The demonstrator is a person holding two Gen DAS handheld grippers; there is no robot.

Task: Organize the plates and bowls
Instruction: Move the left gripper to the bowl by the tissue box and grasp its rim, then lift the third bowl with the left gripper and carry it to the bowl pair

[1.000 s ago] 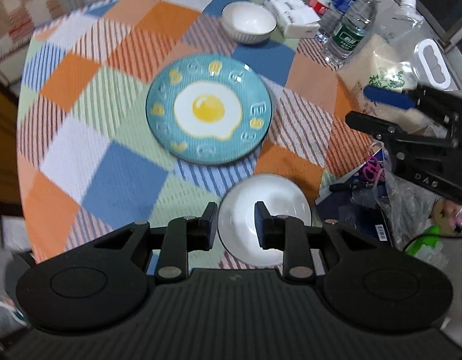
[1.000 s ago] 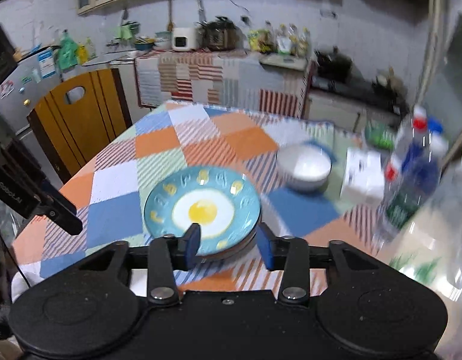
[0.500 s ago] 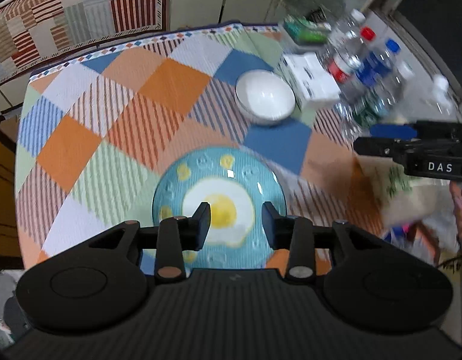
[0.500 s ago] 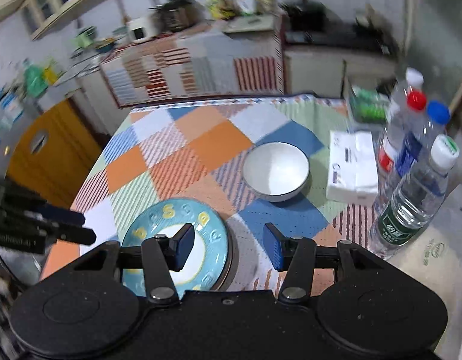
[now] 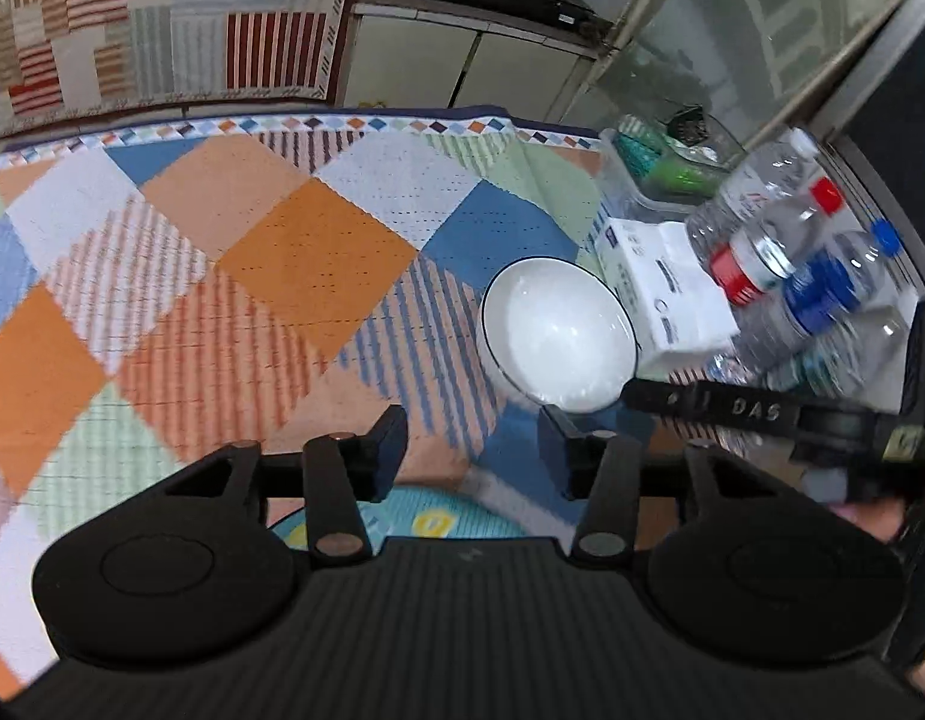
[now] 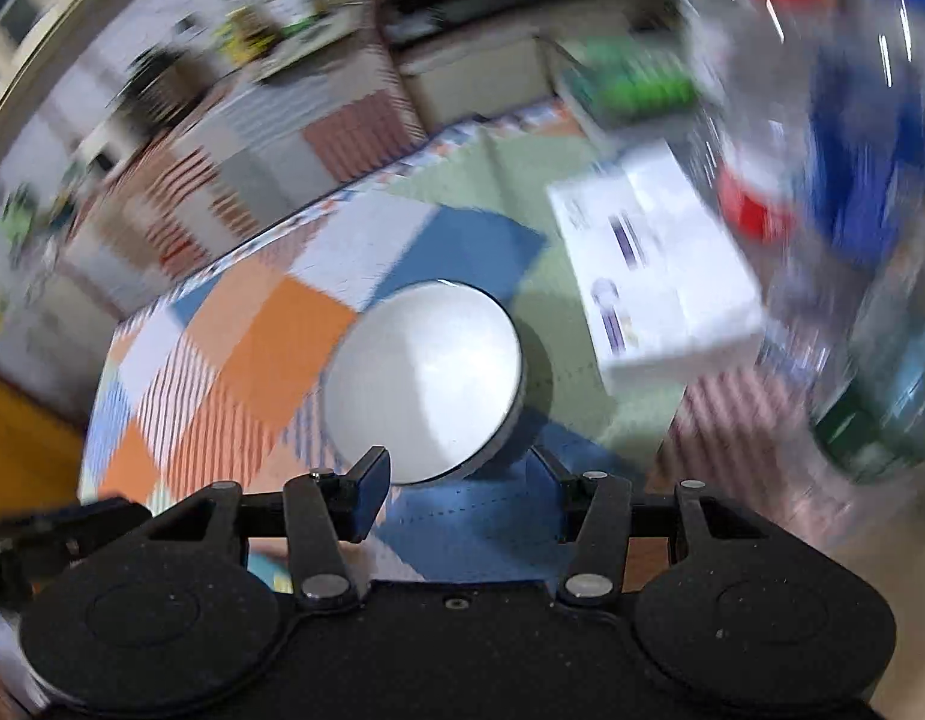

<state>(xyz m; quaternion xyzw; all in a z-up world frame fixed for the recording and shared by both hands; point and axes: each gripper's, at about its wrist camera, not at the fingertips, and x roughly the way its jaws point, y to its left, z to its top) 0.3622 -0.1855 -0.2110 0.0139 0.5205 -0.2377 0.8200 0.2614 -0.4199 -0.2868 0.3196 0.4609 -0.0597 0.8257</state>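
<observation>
A white bowl with a thin dark rim sits on the checked tablecloth toward the far right. My left gripper hovers just short of it, jaws opening with nothing between them. Beneath that gripper peeks the far rim of a teal plate with yellow marks. One finger of my right gripper reaches in from the right, its tip at the bowl's near right edge. In the blurred right wrist view the bowl lies straight ahead of my right gripper, which is open and empty.
A white tissue pack lies right beside the bowl. Several plastic water bottles lie behind it, with a clear box of green things farther back. The table's far edge faces cabinets. The left gripper shows at the right wrist view's left edge.
Both grippers swept across the table toward the far bowl. The teal plate slid under the left gripper, the nearer white bowl left view, the left jaws widened, and the right view rolled.
</observation>
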